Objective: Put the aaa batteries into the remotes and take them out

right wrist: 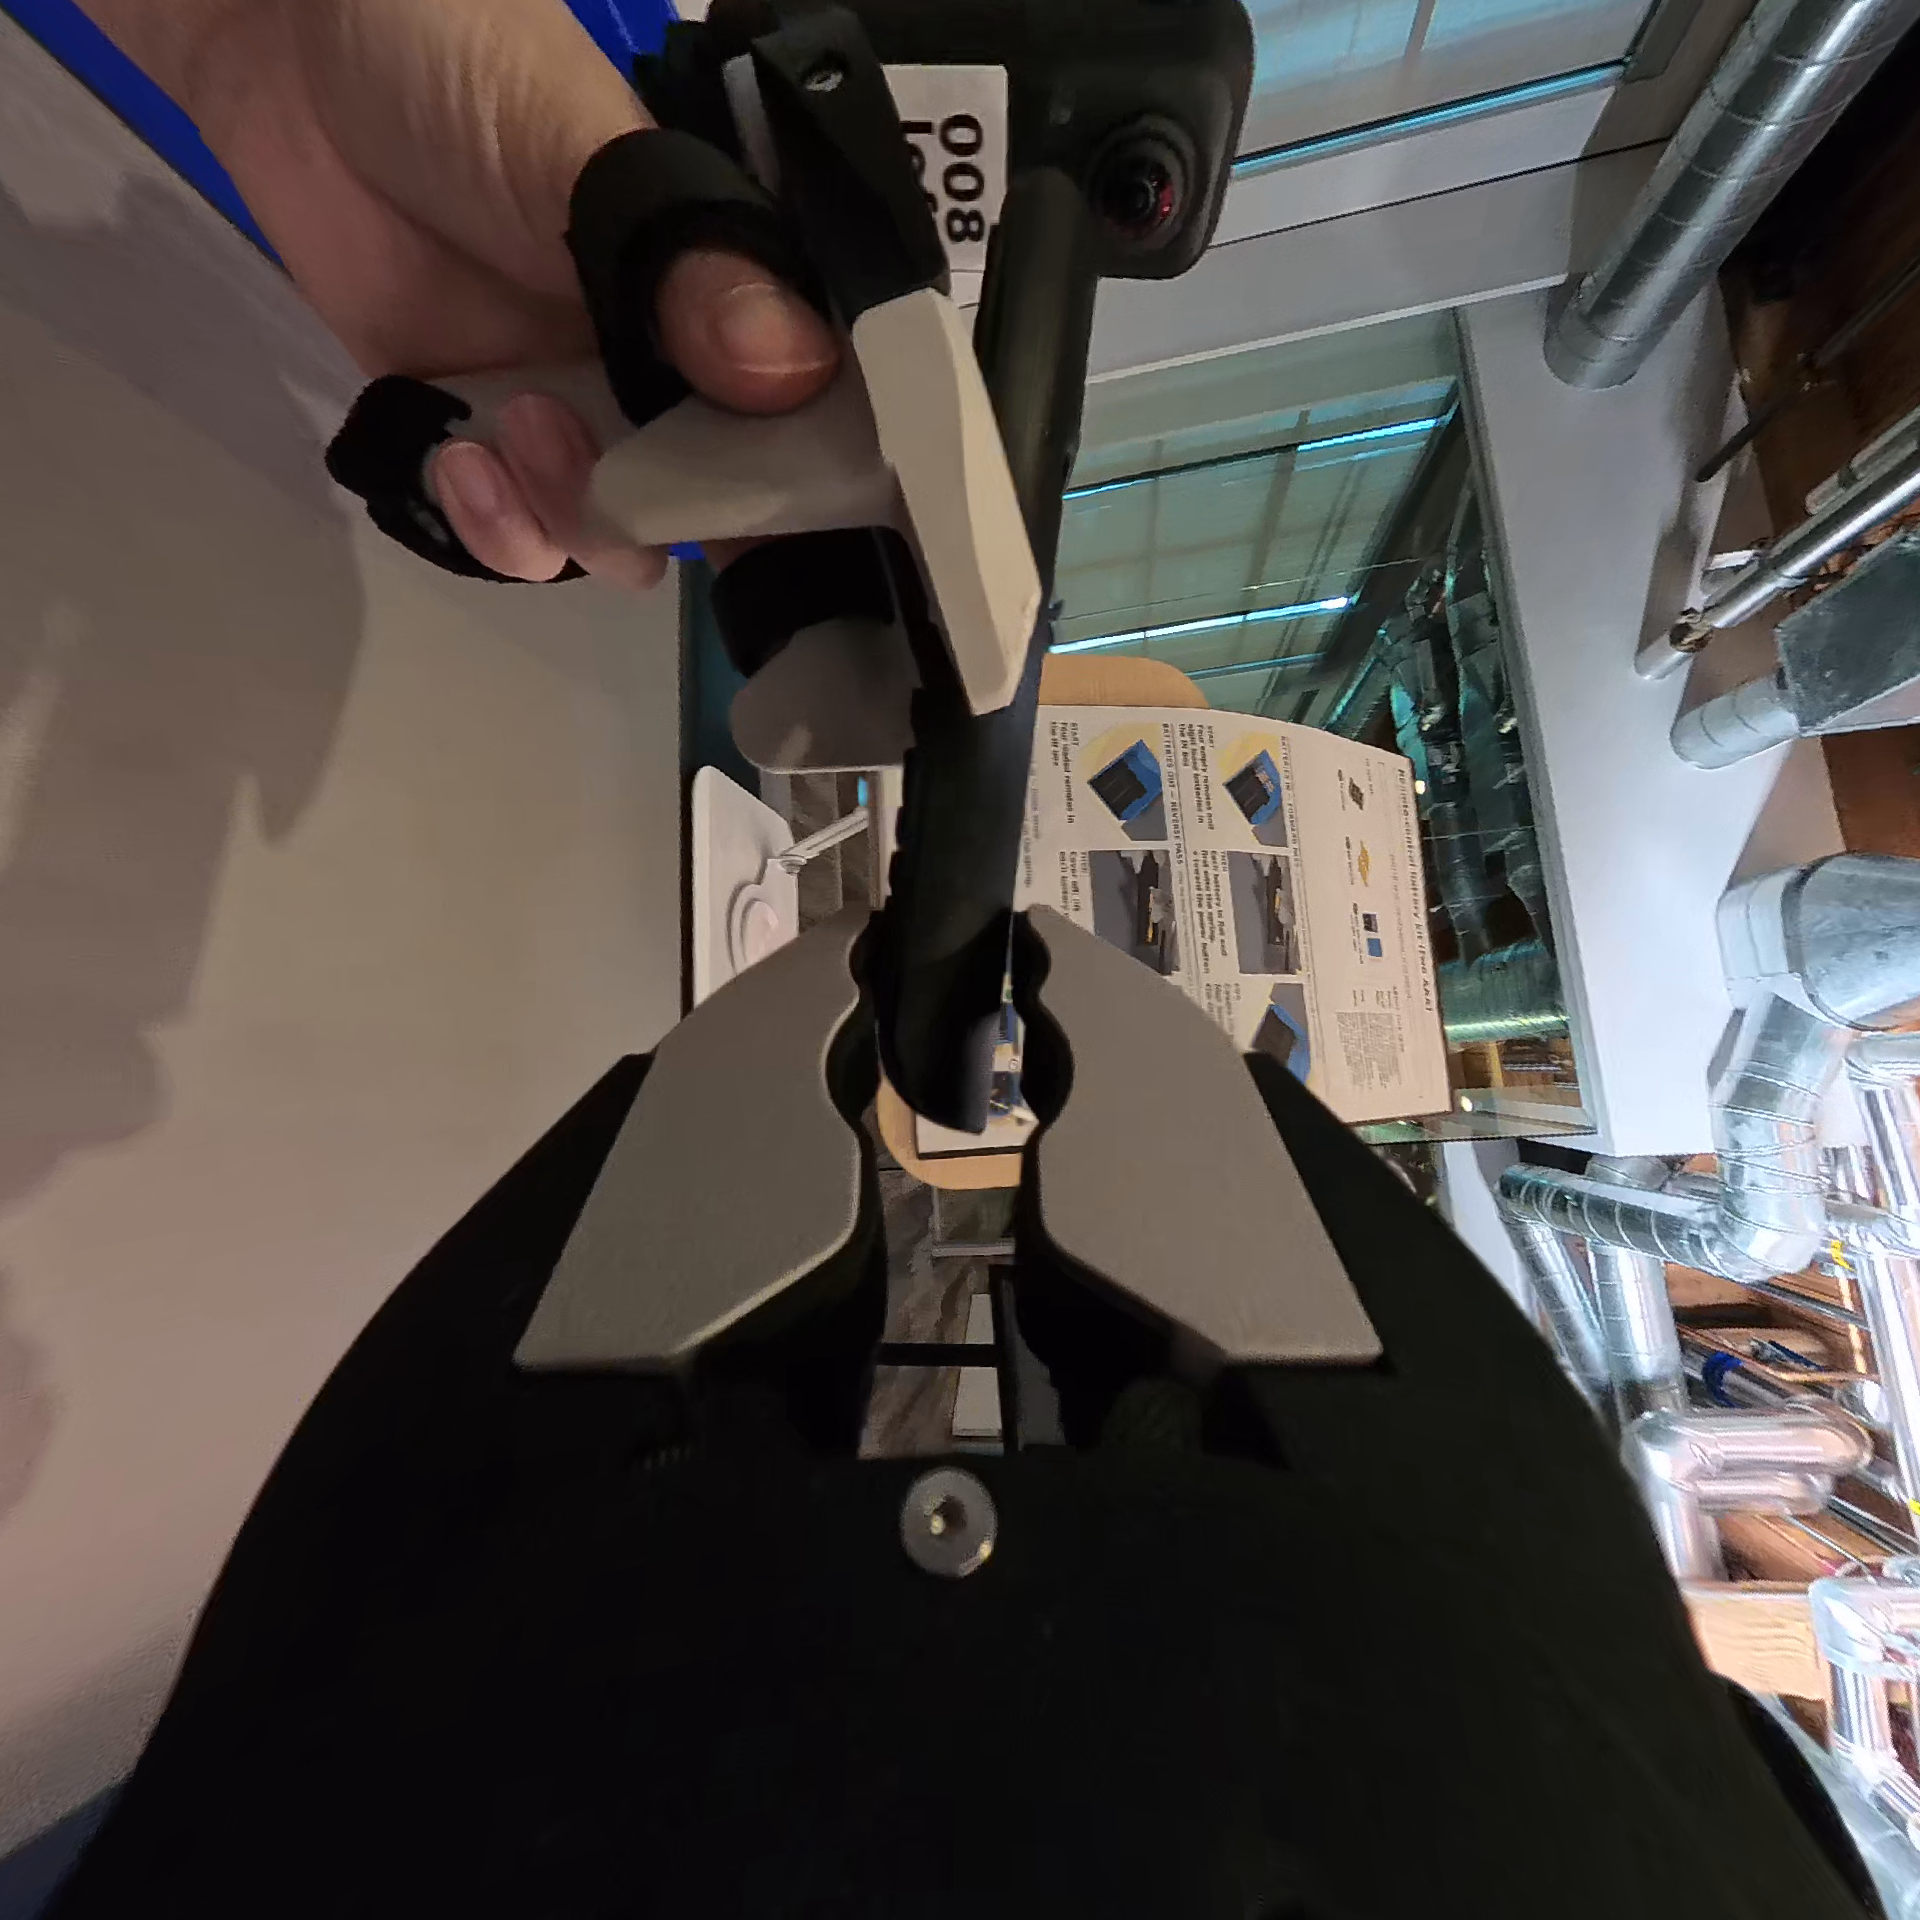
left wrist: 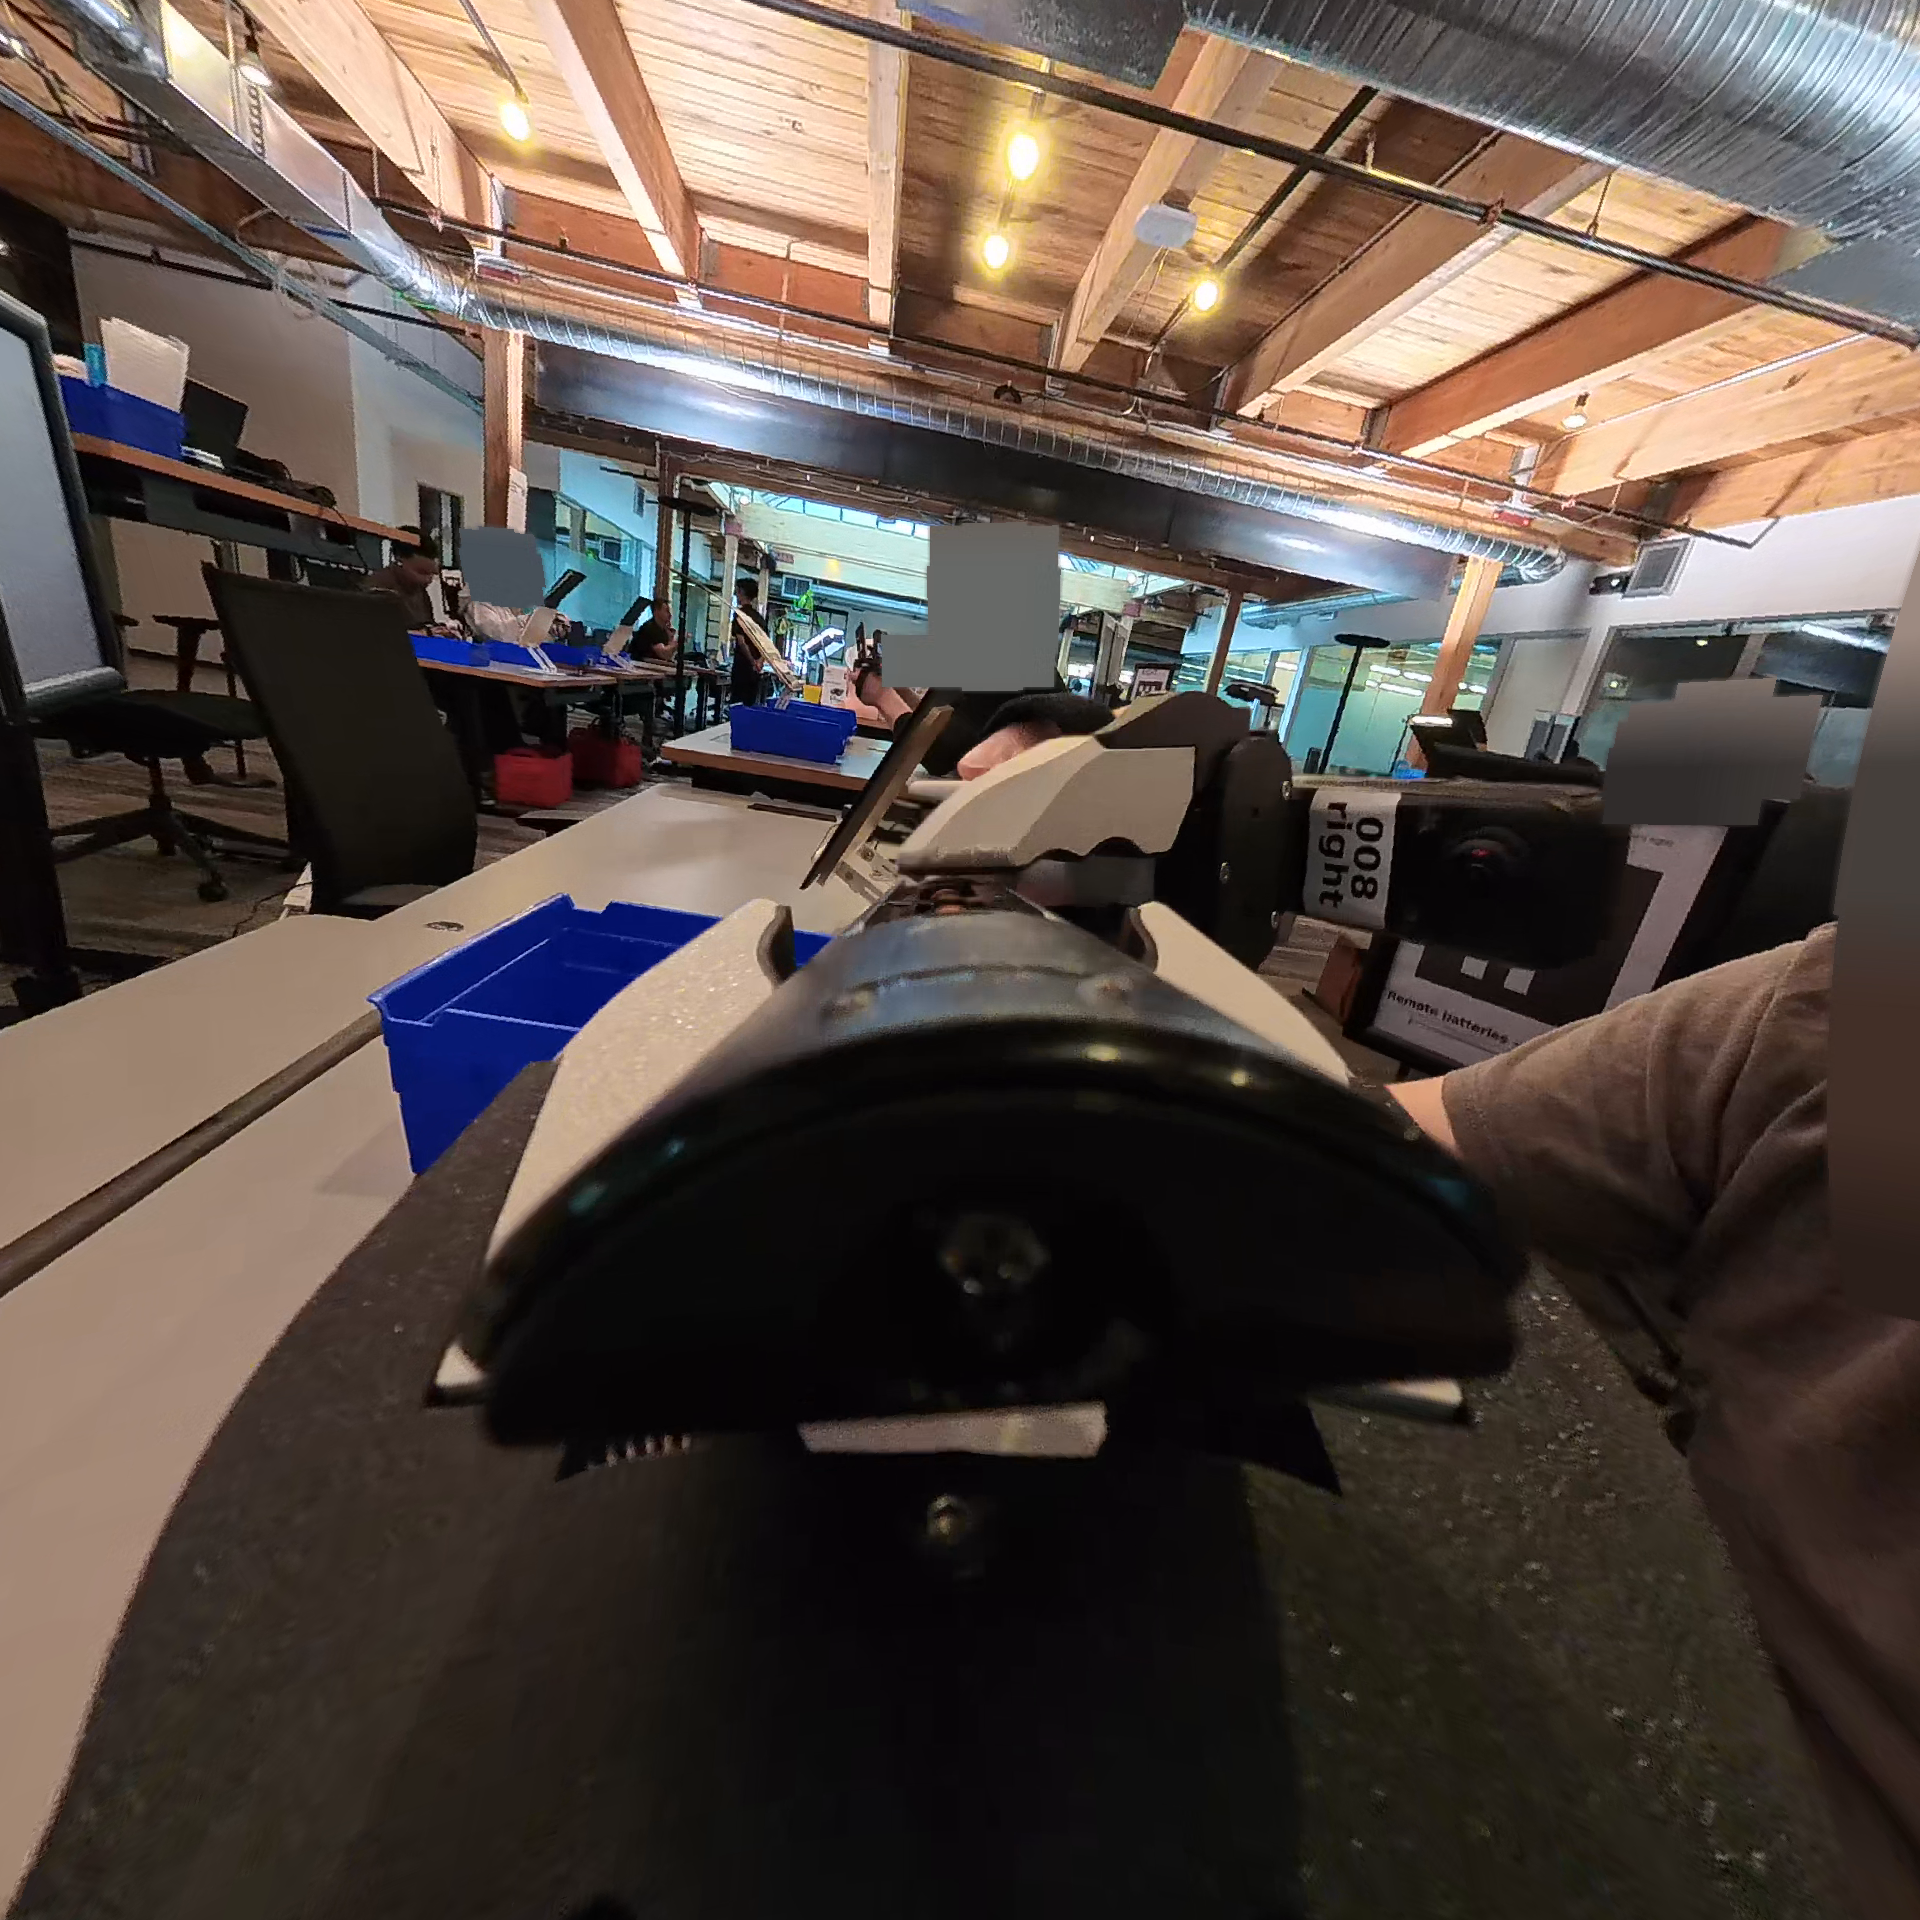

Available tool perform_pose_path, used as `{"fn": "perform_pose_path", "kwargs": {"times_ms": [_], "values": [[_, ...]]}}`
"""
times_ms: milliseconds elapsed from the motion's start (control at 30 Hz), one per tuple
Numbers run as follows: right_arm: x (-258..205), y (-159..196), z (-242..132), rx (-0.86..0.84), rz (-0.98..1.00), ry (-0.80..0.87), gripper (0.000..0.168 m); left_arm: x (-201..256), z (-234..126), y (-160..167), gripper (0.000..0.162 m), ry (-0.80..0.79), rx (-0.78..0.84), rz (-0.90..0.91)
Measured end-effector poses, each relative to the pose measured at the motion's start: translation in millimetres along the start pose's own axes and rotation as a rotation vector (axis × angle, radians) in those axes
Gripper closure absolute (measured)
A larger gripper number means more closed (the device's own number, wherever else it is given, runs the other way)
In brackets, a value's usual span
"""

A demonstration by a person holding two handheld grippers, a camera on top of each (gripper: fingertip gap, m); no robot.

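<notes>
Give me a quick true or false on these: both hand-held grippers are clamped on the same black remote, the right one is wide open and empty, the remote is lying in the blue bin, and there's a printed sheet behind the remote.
1. Both grip one remote: true. The left hand-held gripper and right hand-held gripper are each closed on the black remote.
2. Right one open and empty: false. Its fingers are shut on the remote.
3. Remote in the blue bin: false. The grippers hold it; the bin sits apart on the table.
4. Printed sheet behind the remote: true.
</notes>
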State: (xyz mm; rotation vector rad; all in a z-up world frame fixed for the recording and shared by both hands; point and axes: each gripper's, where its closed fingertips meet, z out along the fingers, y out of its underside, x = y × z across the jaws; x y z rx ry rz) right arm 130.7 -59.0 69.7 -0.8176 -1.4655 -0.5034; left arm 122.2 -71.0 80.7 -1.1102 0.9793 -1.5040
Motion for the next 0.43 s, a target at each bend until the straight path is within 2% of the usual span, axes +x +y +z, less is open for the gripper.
{"fn": "perform_pose_path", "kwargs": {"times_ms": [33,200,267,333,433], "values": [[2.1,1.0,0.7,-0.002,0.005,0.017,0.142,-0.2,-1.1,-1.5,0.102,0.002,0.008,-0.008],[10.2,9.7,3.0,-0.013,0.096,0.054,0.128,-4.4,-9.6,-13.8,0.02,0.025,0.09,-0.096],[9.7,11.2,3.5,0.001,0.143,0.04,0.125,-6.1,-12.8,-16.5,0.015,0.046,0.113,-0.138],[7.6,11.5,4.6,0.018,0.19,0.021,0.125,-9.4,-15.5,-16.9,0.022,0.04,0.121,-0.141],[4.6,12.0,6.3,0.033,0.226,0.005,0.124,-6.5,-18.3,-20.9,0.019,0.058,0.133,-0.12]]}}
